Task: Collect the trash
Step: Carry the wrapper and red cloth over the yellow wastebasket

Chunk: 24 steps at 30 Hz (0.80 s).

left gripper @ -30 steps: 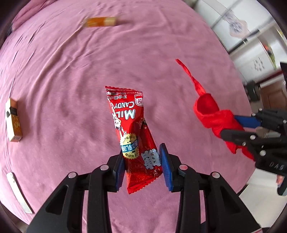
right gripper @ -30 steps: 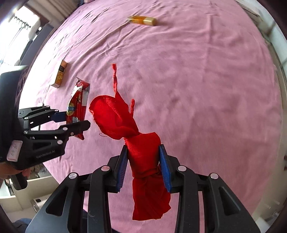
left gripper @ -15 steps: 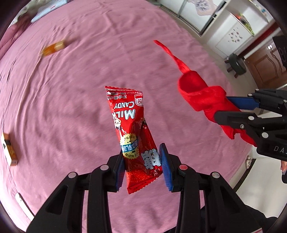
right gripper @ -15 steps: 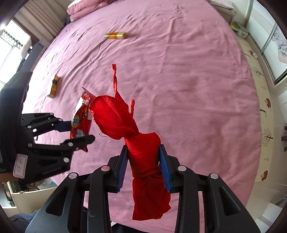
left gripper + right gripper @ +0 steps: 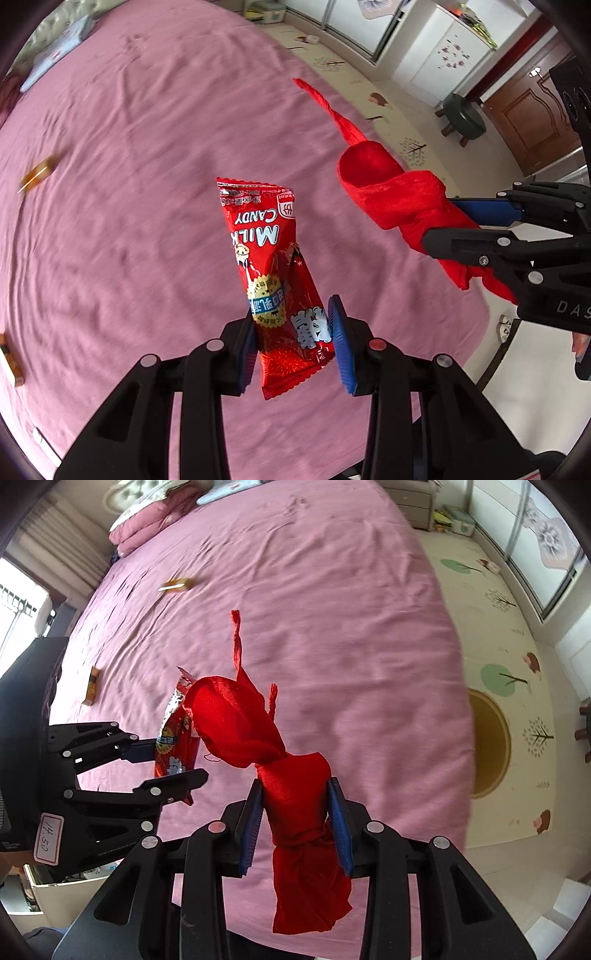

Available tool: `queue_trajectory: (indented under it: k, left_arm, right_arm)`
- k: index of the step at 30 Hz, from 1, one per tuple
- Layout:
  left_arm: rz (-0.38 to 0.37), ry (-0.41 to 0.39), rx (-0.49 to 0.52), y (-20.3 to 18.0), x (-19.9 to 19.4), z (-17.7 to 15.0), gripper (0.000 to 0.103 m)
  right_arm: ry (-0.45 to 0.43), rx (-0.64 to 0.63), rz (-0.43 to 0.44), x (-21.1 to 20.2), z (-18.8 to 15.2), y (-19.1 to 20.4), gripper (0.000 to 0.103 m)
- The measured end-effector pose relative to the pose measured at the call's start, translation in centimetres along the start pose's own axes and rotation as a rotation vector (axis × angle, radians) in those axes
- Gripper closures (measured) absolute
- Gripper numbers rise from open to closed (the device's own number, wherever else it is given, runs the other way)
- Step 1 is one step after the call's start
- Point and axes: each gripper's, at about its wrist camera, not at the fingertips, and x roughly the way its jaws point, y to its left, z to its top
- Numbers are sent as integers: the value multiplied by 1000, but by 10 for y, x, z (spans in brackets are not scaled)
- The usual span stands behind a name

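While both items are held clear above the bed [image 5: 129, 184], the left gripper [image 5: 295, 339] is seen pinching a red candy bag [image 5: 273, 273] by its near end between blue pads [image 5: 338, 332]. The bag's long axis runs away from the fingers, tilted slightly left. "MILK CANDY" can be read upside down on it, with Chinese characters on a blue-and-gold seal. The right gripper [image 5: 297, 812] is clamped on a knotted red cloth [image 5: 280, 760], whose twisted tail points away towards the far side. From the right wrist view, the left gripper is seen just to the left, marked with a handwritten "14.50" label [image 5: 48, 838]. "DAS" is printed on the right gripper's body. Small boxes [image 5: 92, 686] lie well apart on the far pink cover, to the left; no trash container can be seen.
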Motion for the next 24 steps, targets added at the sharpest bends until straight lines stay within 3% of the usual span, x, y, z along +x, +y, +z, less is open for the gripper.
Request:
queue_trajectory:
  k: [7,20,24]
  left_arm:
    - [-20,19,73,-67,24,48,67]
    - [-156,68,246,-175,72,136,67]
    - [-201,76,251,-200,88,162,67]
  right_arm:
    - [-21,71,-17,-22,-7,-78,69]
    - [-61,304,-80,-43,-21,-224,69]
    - [-62,353,-93,-43,-20,-260,69]
